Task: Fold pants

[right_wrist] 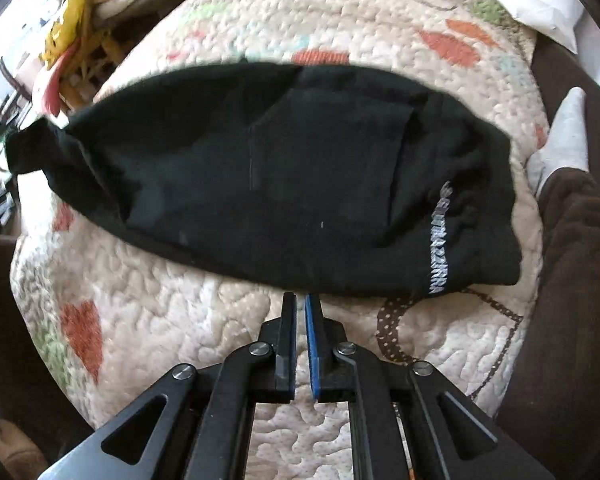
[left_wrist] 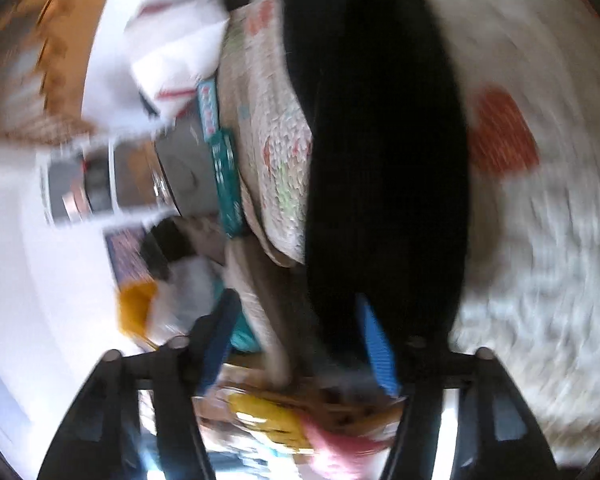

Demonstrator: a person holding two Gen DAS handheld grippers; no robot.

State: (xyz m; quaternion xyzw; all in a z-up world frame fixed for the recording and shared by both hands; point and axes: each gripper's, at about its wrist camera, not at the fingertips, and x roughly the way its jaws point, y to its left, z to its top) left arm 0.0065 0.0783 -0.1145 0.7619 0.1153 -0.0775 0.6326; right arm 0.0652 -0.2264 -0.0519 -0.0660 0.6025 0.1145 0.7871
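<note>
Black pants (right_wrist: 284,184) lie folded lengthwise across a cream quilt (right_wrist: 180,320), waistband with a grey lettered band at the right. My right gripper (right_wrist: 301,300) is shut with nothing between the fingers, its tips just short of the pants' near edge. In the blurred left wrist view the pants (left_wrist: 384,152) run away from the camera as a long black strip. My left gripper (left_wrist: 296,320) is open, its blue fingers (left_wrist: 374,344) wide apart at the pants' near end, holding nothing.
A white pillow (right_wrist: 540,8) lies at the quilt's far right. A leg in brown trousers and a grey sock (right_wrist: 568,136) rests at the right. Yellow and pink toys (right_wrist: 66,28) sit off the quilt's far left. Boxes and clutter (left_wrist: 140,184) lie left of the bed.
</note>
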